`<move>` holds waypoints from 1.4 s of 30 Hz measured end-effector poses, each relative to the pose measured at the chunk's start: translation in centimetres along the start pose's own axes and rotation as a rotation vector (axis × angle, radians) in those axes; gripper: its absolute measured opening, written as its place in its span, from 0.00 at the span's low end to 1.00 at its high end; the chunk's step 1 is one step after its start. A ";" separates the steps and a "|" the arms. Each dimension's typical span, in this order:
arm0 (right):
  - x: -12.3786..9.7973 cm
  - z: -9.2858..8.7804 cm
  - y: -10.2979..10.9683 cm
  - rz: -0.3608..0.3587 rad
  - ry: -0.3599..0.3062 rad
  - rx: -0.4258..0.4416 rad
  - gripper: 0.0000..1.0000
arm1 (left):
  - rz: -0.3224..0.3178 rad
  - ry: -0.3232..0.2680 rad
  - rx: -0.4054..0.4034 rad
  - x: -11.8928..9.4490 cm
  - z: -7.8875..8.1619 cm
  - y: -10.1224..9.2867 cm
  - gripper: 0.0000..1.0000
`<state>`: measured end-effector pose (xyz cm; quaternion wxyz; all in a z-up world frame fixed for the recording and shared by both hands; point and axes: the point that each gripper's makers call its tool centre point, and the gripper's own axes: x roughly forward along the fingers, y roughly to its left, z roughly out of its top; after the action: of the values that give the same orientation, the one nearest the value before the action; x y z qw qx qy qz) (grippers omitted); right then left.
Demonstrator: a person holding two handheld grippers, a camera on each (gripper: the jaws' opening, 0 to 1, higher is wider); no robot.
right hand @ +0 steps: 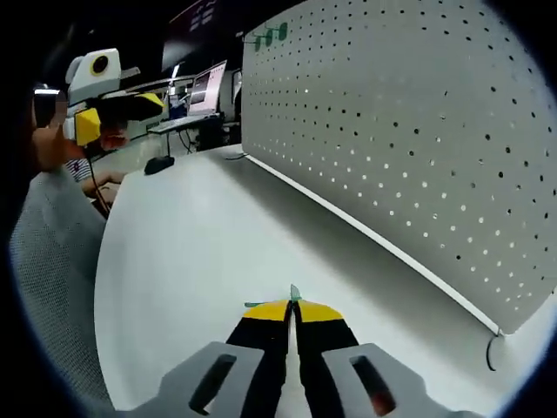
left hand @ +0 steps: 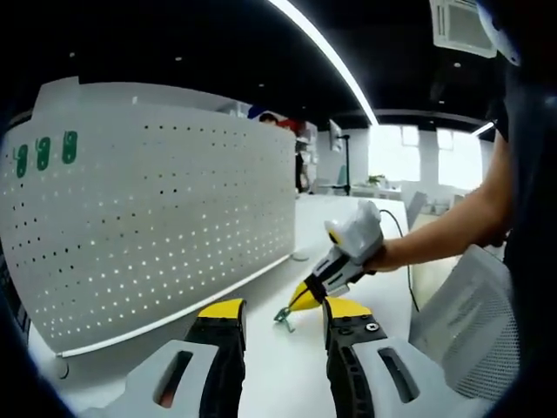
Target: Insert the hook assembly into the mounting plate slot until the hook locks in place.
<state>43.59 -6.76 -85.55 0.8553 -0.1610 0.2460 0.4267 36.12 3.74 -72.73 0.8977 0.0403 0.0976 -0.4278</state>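
One white pegboard (left hand: 165, 209) stands upright on the white table (right hand: 191, 261), with three green hooks (left hand: 43, 155) near its top corner — no writing on any of them is readable. The right gripper (right hand: 293, 312) has its jaws closed on one small green hook (right hand: 294, 294), held just above the table. The left gripper (left hand: 283, 309) holds nothing — its jaws stand apart.

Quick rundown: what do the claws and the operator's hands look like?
Both claws, left and right, have black jaws with yellow tips on light grey bodies with slot cutouts. In the left gripper view, a white glove covers the hand holding the right claw.
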 end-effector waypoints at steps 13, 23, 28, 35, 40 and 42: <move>-0.4 0.7 0.1 -0.017 0.019 0.002 0.00 | -0.011 0.000 0.002 0.1 0.0 -0.2 0.35; -1.5 2.3 0.2 -0.024 0.003 0.092 0.00 | -0.013 -0.005 0.012 0.0 0.2 -0.3 0.35; -2.1 3.3 0.3 -0.030 -0.004 0.155 0.00 | -0.018 -0.008 0.031 0.1 0.4 -0.6 0.35; -3.2 5.8 1.0 -0.029 -0.041 0.232 0.00 | -0.002 -0.008 0.081 0.3 0.4 -0.4 0.32; -4.0 7.3 1.8 -0.023 -0.055 0.244 0.00 | 0.003 -0.003 0.099 0.4 0.2 -0.3 0.29; -4.2 7.8 2.1 -0.021 -0.057 0.241 0.00 | 0.001 0.000 0.107 0.6 0.1 -0.5 0.29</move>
<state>41.86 -4.50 -76.90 0.8795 -0.0472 0.2696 0.3894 36.16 2.94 -72.73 0.8944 0.0881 0.0744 -0.4322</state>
